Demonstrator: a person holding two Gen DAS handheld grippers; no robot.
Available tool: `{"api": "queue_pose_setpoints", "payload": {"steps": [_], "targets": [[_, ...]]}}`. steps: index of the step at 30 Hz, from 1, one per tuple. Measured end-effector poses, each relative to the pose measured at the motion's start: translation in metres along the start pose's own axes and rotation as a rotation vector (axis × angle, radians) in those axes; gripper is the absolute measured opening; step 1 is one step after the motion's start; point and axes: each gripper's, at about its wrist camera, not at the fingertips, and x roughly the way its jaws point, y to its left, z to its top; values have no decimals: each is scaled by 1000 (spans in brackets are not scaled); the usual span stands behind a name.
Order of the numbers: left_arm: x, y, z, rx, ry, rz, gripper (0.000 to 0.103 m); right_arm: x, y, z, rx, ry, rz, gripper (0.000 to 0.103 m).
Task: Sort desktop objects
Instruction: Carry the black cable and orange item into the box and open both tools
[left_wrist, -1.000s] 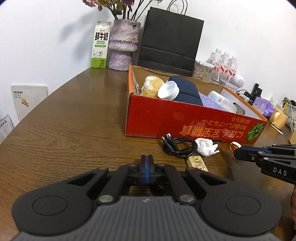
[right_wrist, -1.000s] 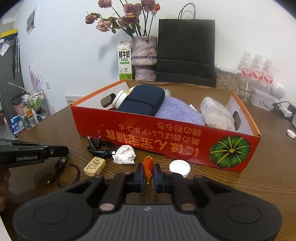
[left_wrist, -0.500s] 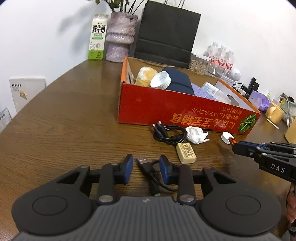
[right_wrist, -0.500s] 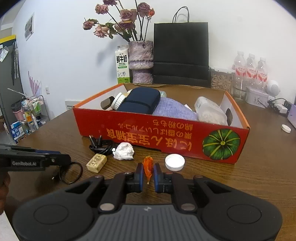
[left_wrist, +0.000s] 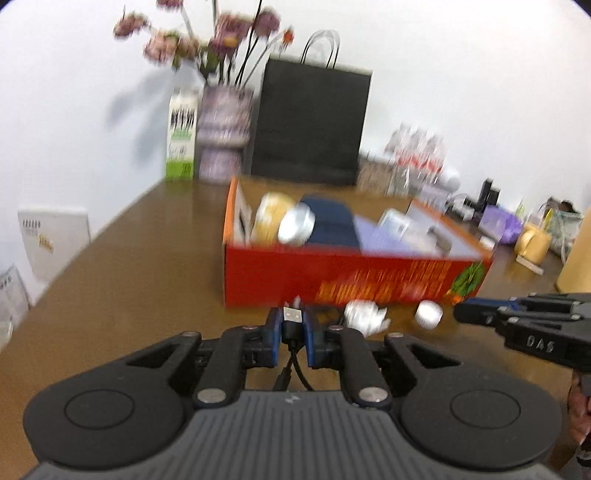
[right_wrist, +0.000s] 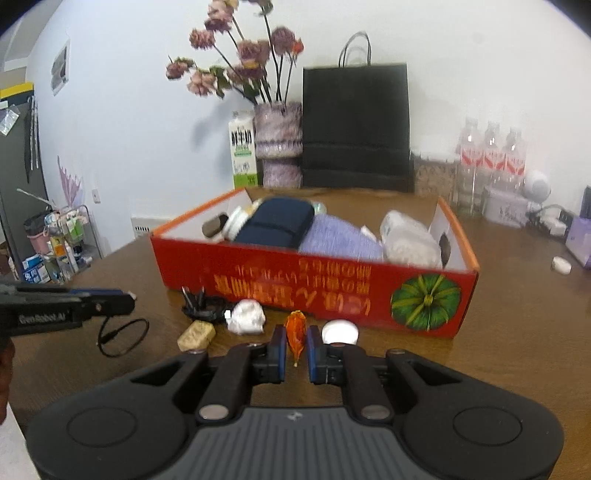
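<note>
My left gripper (left_wrist: 293, 321) is closing tight on the metal plug of a black USB cable (left_wrist: 291, 369), which it holds above the table; the cable's loop (right_wrist: 122, 336) hangs below it in the right wrist view. My right gripper (right_wrist: 295, 336) is shut on a crumpled orange wrapper (right_wrist: 295, 326). Both hover in front of the red cardboard box (right_wrist: 295, 280), which holds a navy pouch, a purple cloth and jars. On the table before the box lie a coiled black cable (right_wrist: 201, 306), a white paper wad (right_wrist: 245, 317), a beige block (right_wrist: 195, 334) and a white cap (right_wrist: 340, 332).
Behind the box stand a milk carton (right_wrist: 242, 151), a purple vase of dried flowers (right_wrist: 277, 144), a black paper bag (right_wrist: 356, 125) and water bottles (right_wrist: 491, 155). A yellow mug (left_wrist: 535, 243) and small items crowd the far right. The left wrist view is blurred by motion.
The left gripper opened around the USB plug, shut on it and lifted it off the table. The right gripper drifted slightly sideways, still holding the orange wrapper.
</note>
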Motion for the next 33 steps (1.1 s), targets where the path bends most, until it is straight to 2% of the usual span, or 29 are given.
{"api": "queue_pose_setpoints", "payload": {"steps": [7,10,17,21,24,28,33], "targets": [[6,-11,48,19,-152,-35,13,-3,-6,40,-23,-89,-36,10],[23,-13,63,11,-178,-41,13,6,-14,55,-18,-105,-59,10],[74,-15,83,-5,-174,-22,13,39,-42,74,11,-106,-120,10],[102,-15,79,3,-133,8,13,60,-57,79,23,-114,-137,10],[113,-14,71,28,-100,33,13,72,-71,70,71,-136,-128,10],[120,-21,64,76,-90,60,13,82,-83,61,108,-90,-91,10],[124,-27,58,114,-82,84,13,86,-81,55,101,-72,-94,10]]}}
